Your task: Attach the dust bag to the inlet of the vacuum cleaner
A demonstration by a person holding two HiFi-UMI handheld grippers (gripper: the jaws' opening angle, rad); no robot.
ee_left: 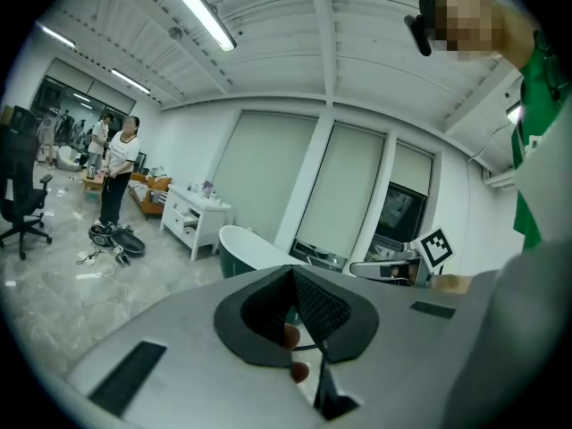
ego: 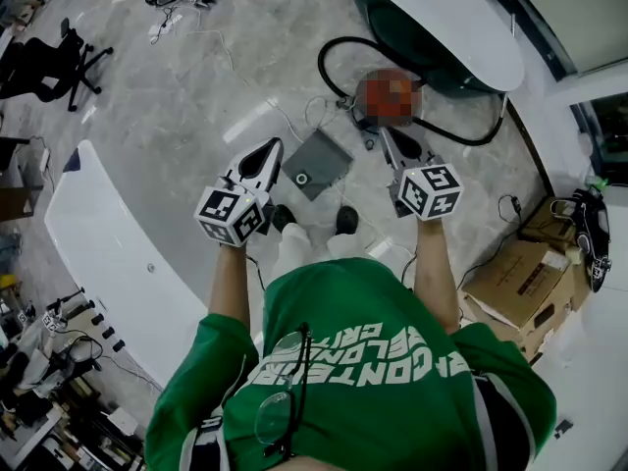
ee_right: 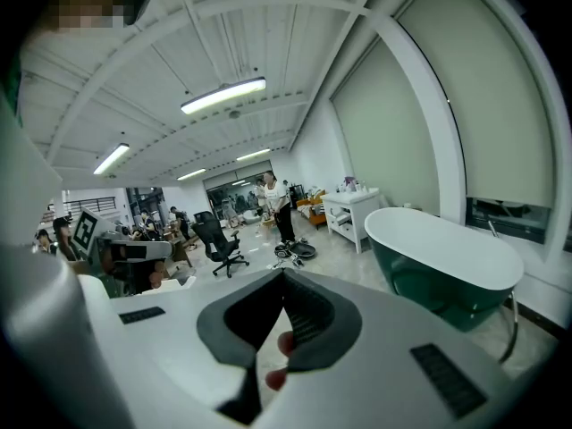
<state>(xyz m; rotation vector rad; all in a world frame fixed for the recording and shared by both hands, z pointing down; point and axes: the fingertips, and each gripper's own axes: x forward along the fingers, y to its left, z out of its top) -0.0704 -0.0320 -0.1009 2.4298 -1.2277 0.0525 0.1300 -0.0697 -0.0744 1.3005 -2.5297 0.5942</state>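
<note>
Floor, head view.
- Dust bag (ego: 319, 163): grey flat square lying on the marble floor at 12 o'clock from the person's shoes, with a round collar hole toward its 7 o'clock corner.
- It looks light and limp in the body and stiffer round the hole. It lies flat, so probably empty.
- Best hold, I judge: the stiff edge beside the hole, one gripper to each side, so the opening stays square to the inlet. Pinching the soft body would likely let it sag or tear.
- Black hose (ego: 329, 62) loops at 1 o'clock from the bag. The vacuum cleaner body and its inlet can't be made out.
- Left gripper (ego: 267, 153): jaws clenched, nothing between them; above the bag's 9 o'clock side.
- Right gripper (ego: 391, 143): jaws clenched, also empty; at the bag's 3 o'clock.
- Cardboard box (ego: 517, 285) at 4 o'clock, flaps loose, contents not visible.
- Bathtub (ego: 446, 18) at 1 o'clock, inside not readable.
</note>
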